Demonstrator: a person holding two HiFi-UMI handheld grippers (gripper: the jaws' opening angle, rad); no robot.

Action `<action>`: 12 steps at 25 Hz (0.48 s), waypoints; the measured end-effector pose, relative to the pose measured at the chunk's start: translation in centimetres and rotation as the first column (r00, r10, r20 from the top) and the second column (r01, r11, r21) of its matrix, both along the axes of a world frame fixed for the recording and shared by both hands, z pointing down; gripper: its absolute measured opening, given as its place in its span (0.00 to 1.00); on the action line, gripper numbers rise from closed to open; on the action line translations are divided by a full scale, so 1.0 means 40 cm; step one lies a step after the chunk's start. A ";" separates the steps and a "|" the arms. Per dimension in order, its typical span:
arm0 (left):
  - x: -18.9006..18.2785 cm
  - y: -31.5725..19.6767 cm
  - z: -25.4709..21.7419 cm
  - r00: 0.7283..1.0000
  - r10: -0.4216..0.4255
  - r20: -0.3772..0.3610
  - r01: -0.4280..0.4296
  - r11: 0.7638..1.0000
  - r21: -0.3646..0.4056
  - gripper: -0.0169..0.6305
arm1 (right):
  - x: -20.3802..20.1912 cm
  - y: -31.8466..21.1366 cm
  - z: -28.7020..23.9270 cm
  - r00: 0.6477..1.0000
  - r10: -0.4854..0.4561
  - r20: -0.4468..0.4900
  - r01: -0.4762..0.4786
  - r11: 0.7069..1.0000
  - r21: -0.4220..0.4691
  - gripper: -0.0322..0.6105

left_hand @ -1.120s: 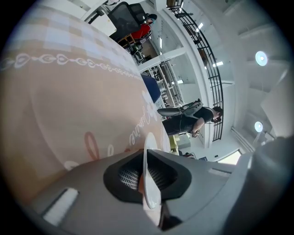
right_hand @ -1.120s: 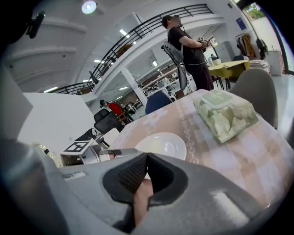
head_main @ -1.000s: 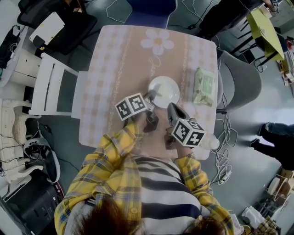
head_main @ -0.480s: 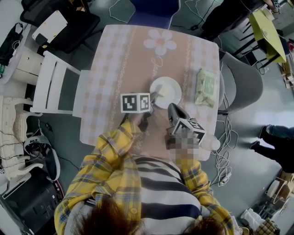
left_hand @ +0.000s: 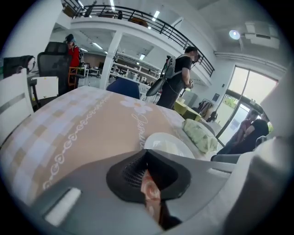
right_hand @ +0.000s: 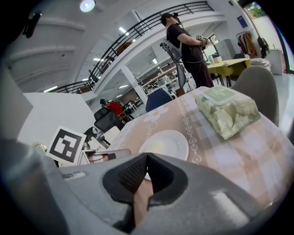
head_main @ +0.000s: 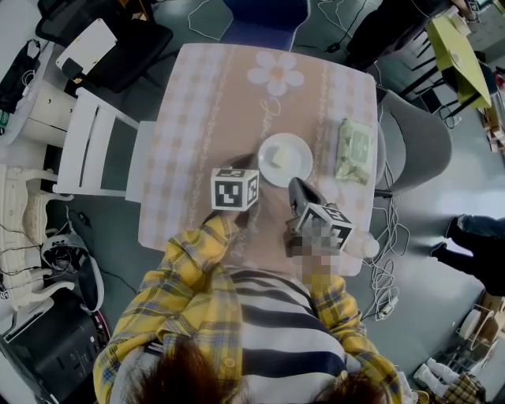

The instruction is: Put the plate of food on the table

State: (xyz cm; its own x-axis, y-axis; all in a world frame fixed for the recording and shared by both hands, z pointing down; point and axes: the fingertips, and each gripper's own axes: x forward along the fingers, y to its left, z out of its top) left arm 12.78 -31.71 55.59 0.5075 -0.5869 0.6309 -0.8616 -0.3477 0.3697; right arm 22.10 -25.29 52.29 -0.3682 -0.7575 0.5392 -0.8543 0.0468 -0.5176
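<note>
The plate (head_main: pixel 285 158) is sitting on the table (head_main: pixel 197 118), a little toward 3 o'clock of its middle. It is carrying one pale lump of food (head_main: pixel 278 156), too small and washed-out to name. In both gripper views the jaws are cutting off the plate's near rim.

The left gripper (left_hand: pixel 147 157) is keeping its jaws pressed together with nothing between them, and the right gripper (right_hand: pixel 147 158) is doing likewise. In the head view the left jaws are lying mostly under that gripper's marker cube (head_main: pixel 235 189), at 7 o'clock of the plate. A mosaic patch is covering part of the right cube (head_main: pixel 325 222), at 5 o'clock. The person's hands are hiding behind the grippers; only the yellow plaid sleeves (head_main: pixel 197 260) are showing.

Counting: one plate, one pack of wet wipes (head_main: pixel 354 150) lying at 3 o'clock of the plate, two grippers, and three chairs. These are a white chair (head_main: pixel 87 146) standing at the table's 9 o'clock, a grey chair (head_main: pixel 414 142) at 3, and a blue chair (head_main: pixel 260 20) at 12, cut off by the frame's edge.
</note>
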 end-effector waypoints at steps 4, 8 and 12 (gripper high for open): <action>0.018 0.022 -0.044 0.995 0.007 -0.100 -0.004 1.000 0.031 0.03 | 0.001 0.002 -0.001 1.000 0.001 -0.018 -0.001 1.000 0.002 0.04; 0.047 0.066 -0.066 0.986 0.052 -0.156 -0.047 0.998 0.037 0.03 | -0.007 0.006 -0.006 0.999 -0.001 -0.034 0.002 1.000 0.011 0.05; 0.055 0.115 -0.068 0.973 0.071 -0.217 -0.071 0.997 0.010 0.03 | -0.017 0.012 -0.010 0.999 0.016 -0.045 -0.015 1.000 0.018 0.04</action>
State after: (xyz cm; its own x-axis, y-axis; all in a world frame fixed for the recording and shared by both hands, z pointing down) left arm 14.99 -27.13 52.89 0.6729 -0.5453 0.4998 -0.7337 -0.4059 0.5449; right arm 21.44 -24.82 51.88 -0.3318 -0.7723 0.5417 -0.8776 0.0421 -0.4776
